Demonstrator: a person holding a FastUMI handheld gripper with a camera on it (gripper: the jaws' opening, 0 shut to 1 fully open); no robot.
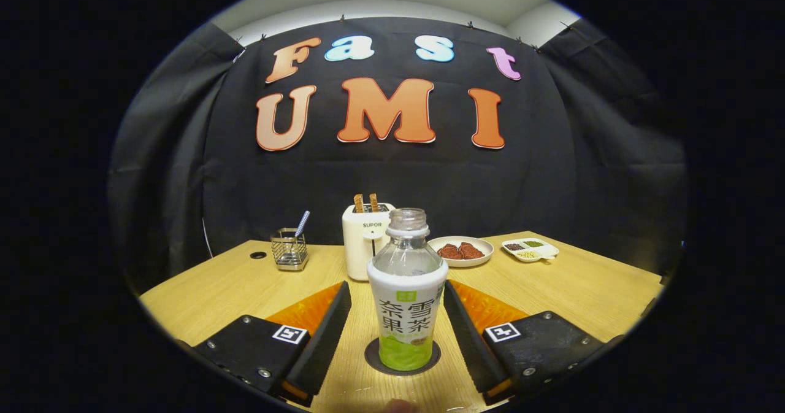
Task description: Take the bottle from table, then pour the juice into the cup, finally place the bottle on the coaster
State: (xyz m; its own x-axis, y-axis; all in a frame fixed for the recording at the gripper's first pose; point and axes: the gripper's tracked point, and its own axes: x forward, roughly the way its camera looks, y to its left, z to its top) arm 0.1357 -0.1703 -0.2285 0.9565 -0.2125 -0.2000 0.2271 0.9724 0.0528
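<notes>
Two black gripper fingers (pixel 319 333) spread wide apart over a light wooden table (pixel 582 290), one at about 8 o'clock and one at about 4 o'clock from the bottle (pixel 407 290), with bare tabletop showing between each finger and the bottle's sides. The gripper (pixel 397 324) is released and grips nothing. The bottle stands upright between the fingers on a dark round coaster (pixel 374 358); it has no cap, a clear upper part, a white label, and green at its base. Whether juice remains inside I cannot tell. The table's far edge meets the black cloth wall, and open wood lies to either side of the fingers. Beyond the bottle, at 12 o'clock, sits a white toaster (pixel 362 247) with two slices (pixel 366 202) standing in its slots. At 10 o'clock is a wire holder (pixel 289 250) with a striped stick in it. At 1 o'clock a plate (pixel 461 251) carries brown pieces, and further right a small divided dish (pixel 531 249) holds assorted bits.
</notes>
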